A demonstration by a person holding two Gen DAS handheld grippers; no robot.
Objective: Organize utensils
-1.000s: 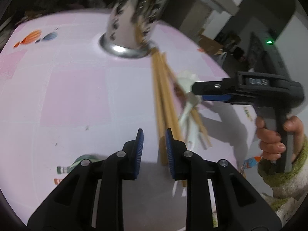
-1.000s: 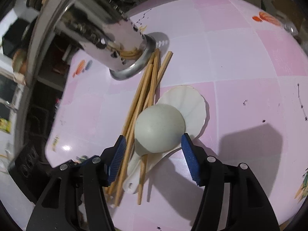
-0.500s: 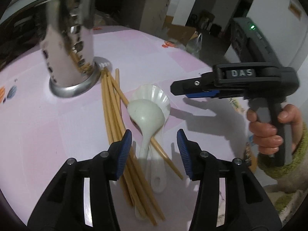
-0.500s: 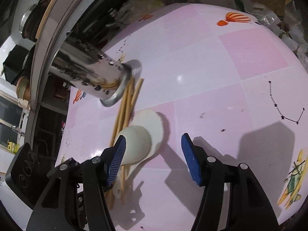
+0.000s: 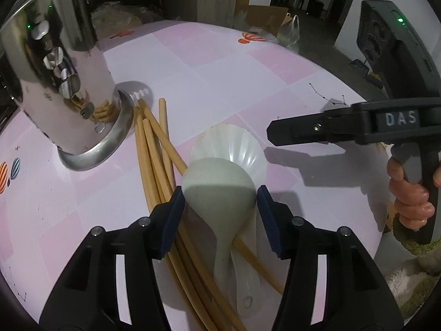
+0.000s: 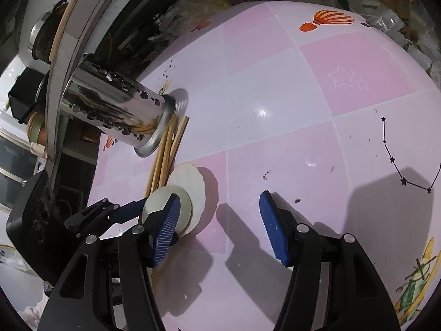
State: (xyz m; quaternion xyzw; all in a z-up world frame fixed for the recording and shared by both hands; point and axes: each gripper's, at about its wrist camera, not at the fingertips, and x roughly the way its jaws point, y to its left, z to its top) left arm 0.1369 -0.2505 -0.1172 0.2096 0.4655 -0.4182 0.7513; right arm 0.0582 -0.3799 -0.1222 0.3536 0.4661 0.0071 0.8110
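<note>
Two ladle-like spoons lie stacked on the pink table: a grey-green spoon [image 5: 217, 182] on a white fluted spoon [image 5: 234, 146], both across several loose bamboo chopsticks [image 5: 148, 149]. A perforated steel holder [image 5: 66, 82] stands at the chopsticks' far ends, with more chopsticks inside. My left gripper [image 5: 220, 193] straddles the grey-green spoon's bowl; its jaws are opening and the pads sit just off the bowl's sides. My right gripper [image 6: 219, 197] is open over bare tabletop, right of the spoons [image 6: 193, 184], with nothing between its fingers.
The table [image 6: 275, 96] is pink-and-white checked with balloon and star prints. Behind its far edge are cardboard, plastic bags and clutter [image 5: 286, 27]. A hand [image 5: 408, 195] in a green sleeve holds the right gripper's handle at the table's right side.
My left gripper swung from over the chopsticks to over the grey-green spoon and its jaws widened. My right gripper drew away from the spoons to the right, jaws unchanged.
</note>
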